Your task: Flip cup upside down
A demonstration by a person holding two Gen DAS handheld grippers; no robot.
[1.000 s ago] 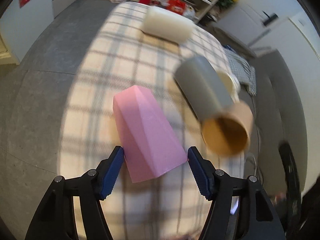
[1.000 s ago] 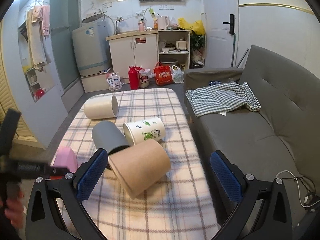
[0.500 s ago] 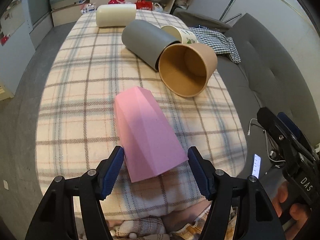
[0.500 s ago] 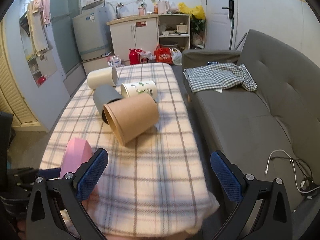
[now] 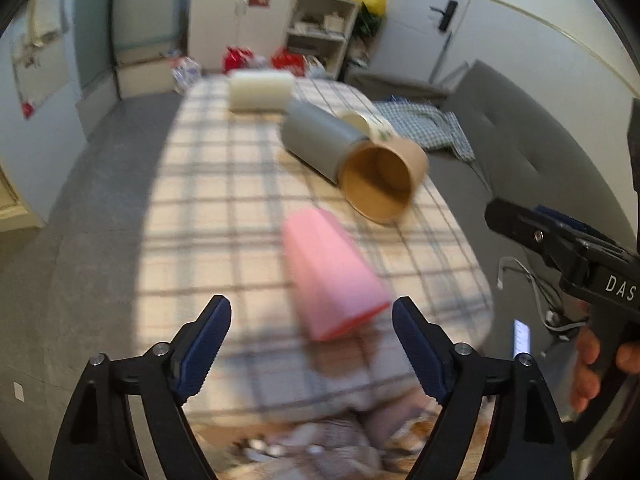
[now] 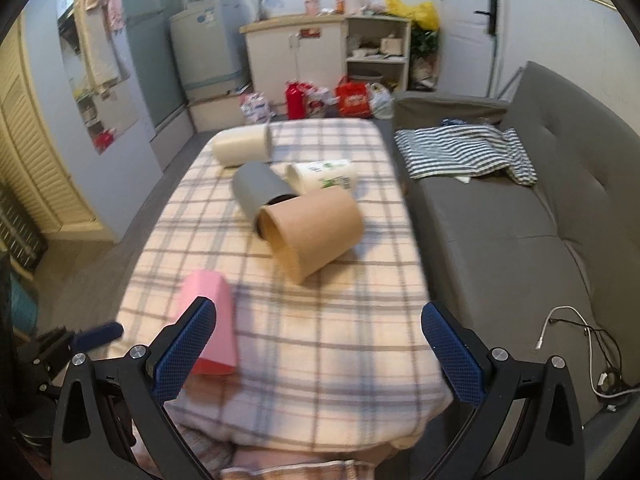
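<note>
A pink faceted cup (image 5: 332,276) stands upside down on the plaid-covered table (image 5: 208,200), wide end near the front edge; it also shows in the right wrist view (image 6: 208,312). My left gripper (image 5: 310,344) is open, its jaws wide apart and drawn back from the pink cup, touching nothing. My right gripper (image 6: 318,344) is open and empty above the table's front edge. A brown paper cup (image 6: 312,232), a grey cup (image 6: 260,188), a white printed cup (image 6: 324,174) and a cream cup (image 6: 242,146) lie on their sides further back.
A grey sofa (image 6: 520,240) with a checked cloth (image 6: 464,152) runs along the table's right side. A white cable (image 6: 576,336) lies on the floor at right. Cabinets, a washing machine and red bags stand beyond the table's far end.
My left gripper has opened and pulled back, letting go of the pink cup, which now stands on the table. The right gripper has moved back a little.
</note>
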